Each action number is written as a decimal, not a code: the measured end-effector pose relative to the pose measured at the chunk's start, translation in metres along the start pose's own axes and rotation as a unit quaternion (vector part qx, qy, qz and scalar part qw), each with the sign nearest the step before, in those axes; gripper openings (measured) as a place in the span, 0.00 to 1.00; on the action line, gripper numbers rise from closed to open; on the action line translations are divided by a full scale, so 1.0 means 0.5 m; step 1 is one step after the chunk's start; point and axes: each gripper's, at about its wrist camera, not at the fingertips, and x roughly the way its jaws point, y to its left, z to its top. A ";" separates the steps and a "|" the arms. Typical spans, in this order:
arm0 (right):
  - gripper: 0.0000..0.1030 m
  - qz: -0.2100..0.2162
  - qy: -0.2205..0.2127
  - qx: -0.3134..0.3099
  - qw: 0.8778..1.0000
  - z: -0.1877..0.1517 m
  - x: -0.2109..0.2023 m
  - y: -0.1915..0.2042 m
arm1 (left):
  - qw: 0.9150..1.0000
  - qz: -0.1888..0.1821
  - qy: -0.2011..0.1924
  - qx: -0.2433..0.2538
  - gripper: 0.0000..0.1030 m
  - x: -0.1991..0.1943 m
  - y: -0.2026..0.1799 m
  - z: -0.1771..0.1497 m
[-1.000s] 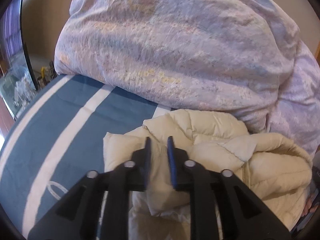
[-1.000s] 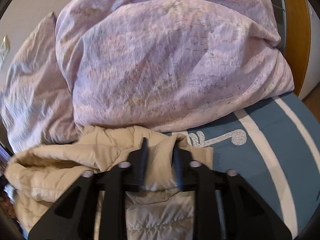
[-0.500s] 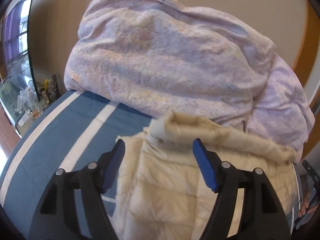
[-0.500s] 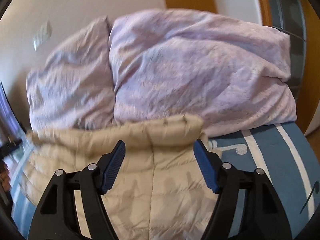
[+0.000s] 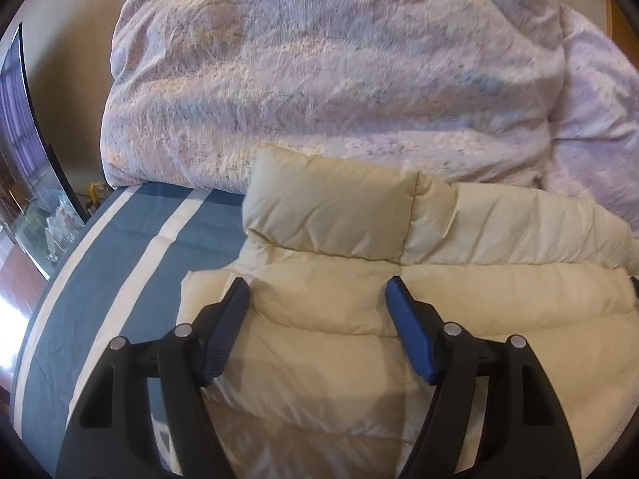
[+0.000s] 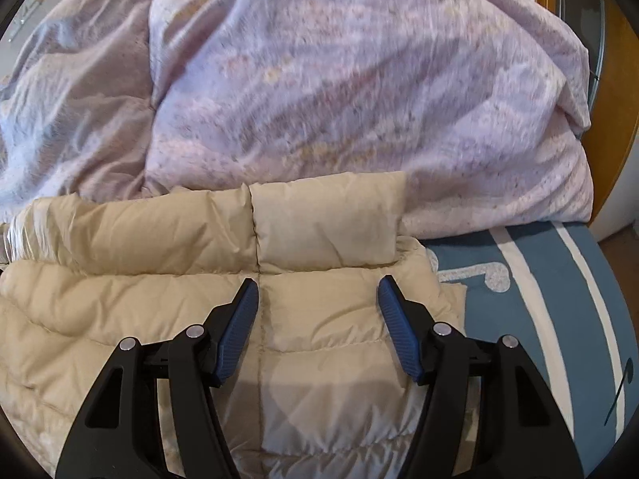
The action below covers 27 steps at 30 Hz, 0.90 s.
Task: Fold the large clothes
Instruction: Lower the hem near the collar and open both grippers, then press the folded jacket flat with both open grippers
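Note:
A cream quilted puffer jacket (image 5: 331, 311) lies spread flat on the blue striped bed cover (image 5: 131, 263), its raised collar (image 5: 331, 207) toward the duvet. My left gripper (image 5: 317, 291) is open and empty, hovering just above the jacket's left shoulder area below the collar. In the right wrist view the same jacket (image 6: 319, 335) fills the lower frame, collar (image 6: 327, 227) at the top. My right gripper (image 6: 318, 289) is open and empty above the jacket's right shoulder area.
A large bunched lilac duvet (image 5: 339, 72) sits right behind the jacket, also in the right wrist view (image 6: 359, 92). Bare bed cover (image 6: 539, 299) lies to the jacket's right. A dark glass cabinet (image 5: 28, 167) stands off the bed's left edge. A wooden door frame (image 6: 615, 92) is at far right.
Both grippers were shut on the bunched jacket one second ago, then opened and let it go. The jacket now lies spread flat with the collar up, and both grippers hover above it.

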 end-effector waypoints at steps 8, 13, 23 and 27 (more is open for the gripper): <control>0.64 -0.018 0.003 0.006 1.000 -0.013 0.027 -0.001 | 1.000 0.014 0.007 -0.005 0.71 0.047 0.003 0.013; 0.68 -0.024 0.017 0.010 1.000 -0.014 0.052 -0.006 | 1.000 0.010 0.015 -0.017 0.75 0.072 0.008 0.018; 0.74 -0.020 0.038 0.015 0.999 -0.016 0.091 -0.012 | 0.998 -0.008 0.045 -0.033 0.81 0.107 0.032 0.025; 0.74 -0.020 0.039 0.015 0.999 -0.017 0.095 -0.012 | 0.998 -0.014 0.052 -0.041 0.83 0.116 0.041 0.030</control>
